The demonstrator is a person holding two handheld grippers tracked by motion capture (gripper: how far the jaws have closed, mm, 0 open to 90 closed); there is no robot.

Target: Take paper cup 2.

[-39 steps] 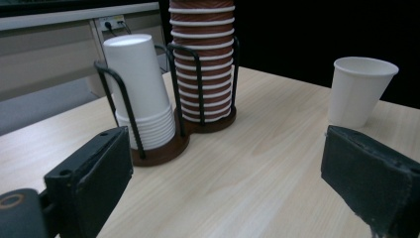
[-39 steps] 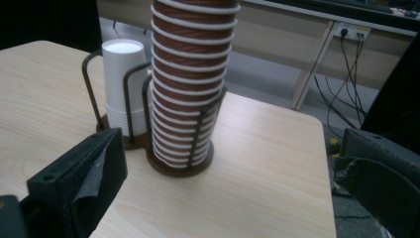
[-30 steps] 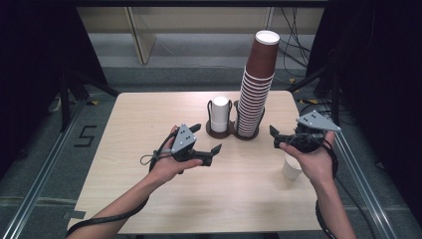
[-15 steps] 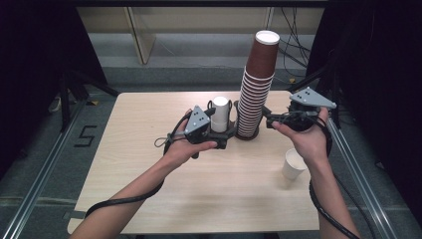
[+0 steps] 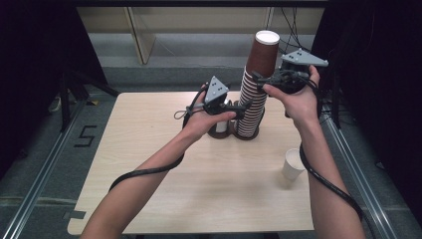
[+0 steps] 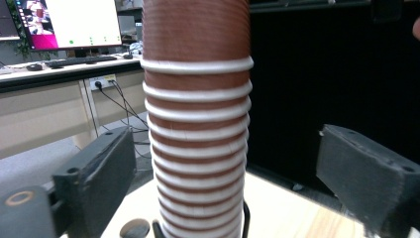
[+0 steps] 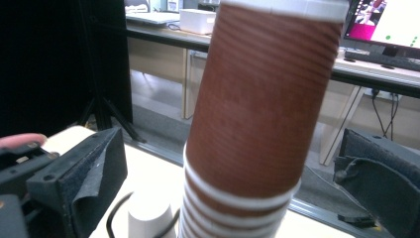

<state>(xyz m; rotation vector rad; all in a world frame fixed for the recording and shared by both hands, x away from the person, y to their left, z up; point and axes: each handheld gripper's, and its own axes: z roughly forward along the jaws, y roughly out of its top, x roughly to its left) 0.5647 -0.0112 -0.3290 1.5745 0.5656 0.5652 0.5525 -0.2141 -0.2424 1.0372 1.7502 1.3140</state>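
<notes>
You have brought both grippers up to the cup stack (image 5: 256,89) on the bench (image 5: 149,149): your left gripper (image 5: 244,106), jaws just narrowing, brackets its middle unclamped; your right gripper (image 5: 259,79) straddles the top cup, released.

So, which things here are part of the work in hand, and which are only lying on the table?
Part of the work:
- stack of brown cups, standing between the open jaws of both tools
- left tool, low on the stack, its jaws just closing
- right tool, near the top cup

Only lying about:
- single white cup, near the table's right edge
- white cup in holder, beside the stack
</notes>
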